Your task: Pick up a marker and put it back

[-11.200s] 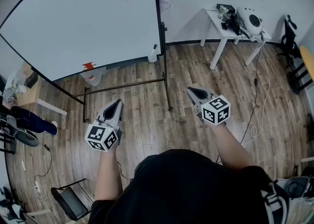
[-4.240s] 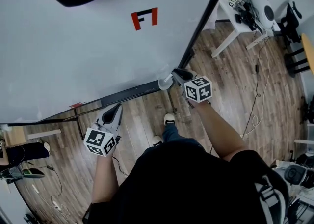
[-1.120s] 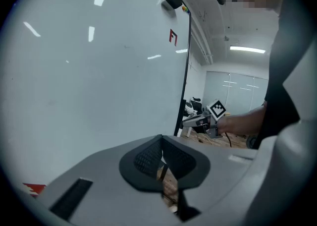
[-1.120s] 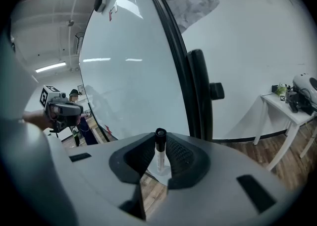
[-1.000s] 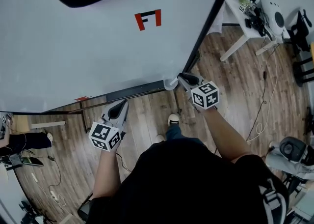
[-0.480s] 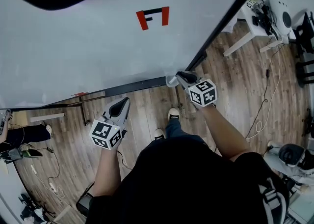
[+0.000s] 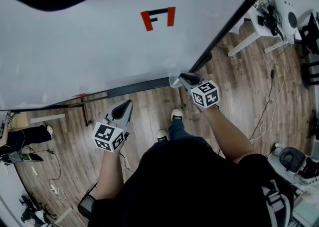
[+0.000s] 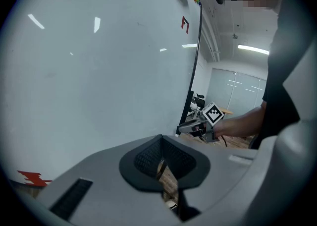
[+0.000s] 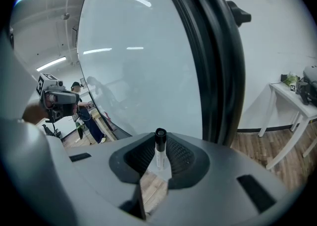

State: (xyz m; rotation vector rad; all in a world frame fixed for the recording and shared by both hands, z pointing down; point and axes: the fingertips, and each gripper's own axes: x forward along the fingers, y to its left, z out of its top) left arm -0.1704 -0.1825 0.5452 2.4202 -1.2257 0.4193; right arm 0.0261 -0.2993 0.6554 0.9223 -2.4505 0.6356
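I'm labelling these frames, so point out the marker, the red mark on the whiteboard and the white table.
marker (image 9: 159, 158): right gripper view, on its white barrel between the jaws.
red mark (image 7: 171, 17): head view, on its right-hand stroke.
white table (image 9: 266, 113): right gripper view, on one leg.

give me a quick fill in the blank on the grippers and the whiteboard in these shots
The marker in the right gripper has a ___ cap.
The left gripper is shut and holds ___.
The F mark on the whiteboard is coloured ___.
Missing words: black; nothing; red
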